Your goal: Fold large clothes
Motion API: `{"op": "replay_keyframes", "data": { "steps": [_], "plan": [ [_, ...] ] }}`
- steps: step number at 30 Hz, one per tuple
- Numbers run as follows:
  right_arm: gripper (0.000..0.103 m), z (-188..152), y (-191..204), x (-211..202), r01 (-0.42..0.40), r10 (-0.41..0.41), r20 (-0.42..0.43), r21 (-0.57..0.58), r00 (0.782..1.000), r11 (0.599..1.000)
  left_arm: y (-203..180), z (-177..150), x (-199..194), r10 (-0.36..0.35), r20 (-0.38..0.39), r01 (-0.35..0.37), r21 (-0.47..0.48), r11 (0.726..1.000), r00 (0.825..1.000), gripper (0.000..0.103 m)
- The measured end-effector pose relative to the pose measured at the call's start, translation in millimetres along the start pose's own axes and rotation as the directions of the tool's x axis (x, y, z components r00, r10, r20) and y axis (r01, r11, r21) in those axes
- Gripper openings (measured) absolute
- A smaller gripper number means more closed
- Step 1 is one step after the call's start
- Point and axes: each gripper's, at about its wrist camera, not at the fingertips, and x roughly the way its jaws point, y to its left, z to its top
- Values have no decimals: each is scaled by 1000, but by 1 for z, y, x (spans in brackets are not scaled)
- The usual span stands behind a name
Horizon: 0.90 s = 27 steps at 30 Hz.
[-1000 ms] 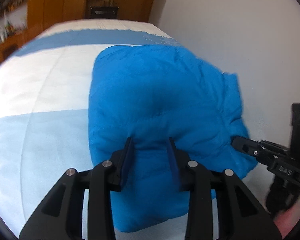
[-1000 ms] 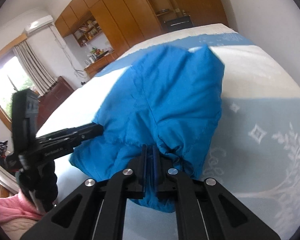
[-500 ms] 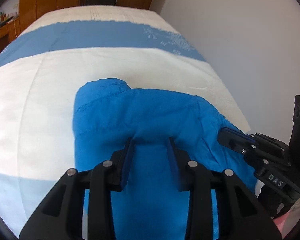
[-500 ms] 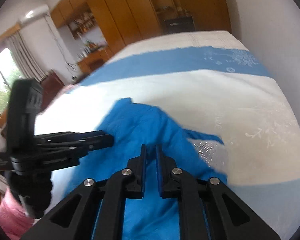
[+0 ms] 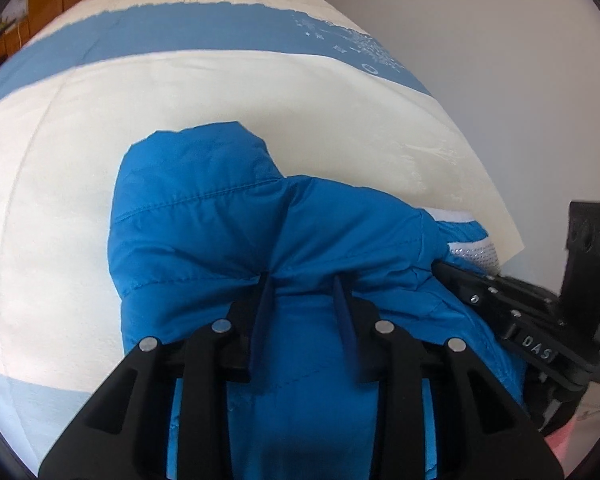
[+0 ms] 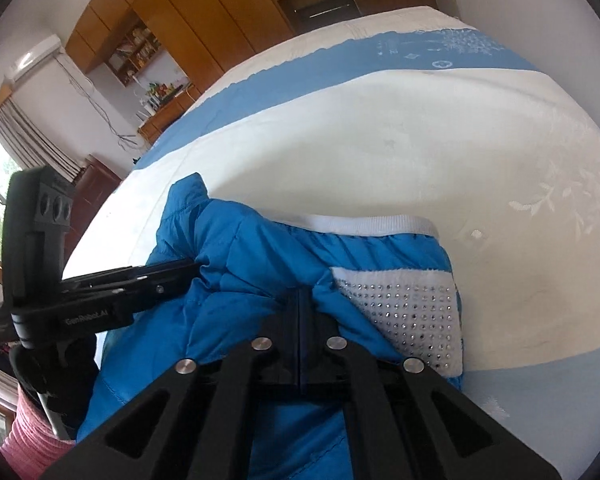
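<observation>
A blue padded jacket (image 5: 220, 216) lies bunched on the white and blue bedspread (image 5: 260, 92). My left gripper (image 5: 301, 280) is shut on a thick fold of it, jaws held apart by the padding. In the right wrist view, my right gripper (image 6: 300, 292) pinches a thin fold of the jacket (image 6: 240, 248), its jaws closing tight together. Beside that pinch, a white patch with rhinestones (image 6: 404, 316) and a white ribbed hem (image 6: 364, 226) show. The left gripper (image 6: 196, 266) bites the jacket's left side there; the right gripper (image 5: 452, 272) appears at the jacket's right in the left wrist view.
A pale wall (image 5: 500, 60) runs along the bed's right edge. Wooden wardrobes (image 6: 204, 12) and a cluttered desk (image 6: 168, 96) stand beyond the far end. A pink sleeve (image 6: 32, 436) shows at lower left. Bare bedspread (image 6: 380, 140) stretches ahead of the jacket.
The jacket, held up and spread a second ago, has come forward and down onto the bed with both grippers. It now lies bunched, with the white rhinestone patch and hem exposed.
</observation>
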Motion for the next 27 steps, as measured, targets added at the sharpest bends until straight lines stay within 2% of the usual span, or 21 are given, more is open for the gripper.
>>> {"op": "replay_keyframes", "data": {
  "steps": [3,4,6,9,12,13,18,22,23,24,25,27],
  "plan": [
    [1,1,16,-20,47,-46,41,-33,998,998,-3,-7,-22,34,31,-34,-13,999,999,28],
    [5,-3,24,-33,52,-47,72,-60,996,997,-4,-12,-35,47,60,-46,-25,999,997,28],
    [5,-12,41,-56,38,-25,113,-110,993,993,-11,-28,-63,55,136,-51,-31,998,989,28],
    [5,-27,57,-72,31,-6,144,-171,990,985,-25,-55,-86,44,195,-44,-7,999,980,28],
    [5,-40,61,-61,72,-47,131,-197,990,978,-32,-73,-79,59,183,-62,11,998,981,29],
    [2,-44,59,-55,81,-56,132,-194,990,978,-34,-77,-72,77,191,-84,28,996,979,29],
    [0,-52,43,-35,47,-26,142,-147,990,988,-27,-84,-53,88,174,-92,13,996,981,29],
    [0,-51,43,-44,37,-16,143,-143,990,989,-26,-83,-62,97,171,-102,17,995,980,29],
    [3,-51,43,-53,11,9,148,-135,989,991,-26,-83,-67,102,176,-106,16,994,979,31],
    [7,-54,43,-60,-3,23,155,-131,988,991,-24,-86,-77,107,186,-111,13,994,977,43],
    [16,-55,42,-70,-17,39,168,-127,985,992,-23,-88,-84,105,196,-110,13,994,975,54],
    [30,-59,39,-88,-23,47,201,-120,978,993,-16,-94,-101,110,225,-117,20,993,968,56]
  ]
}}
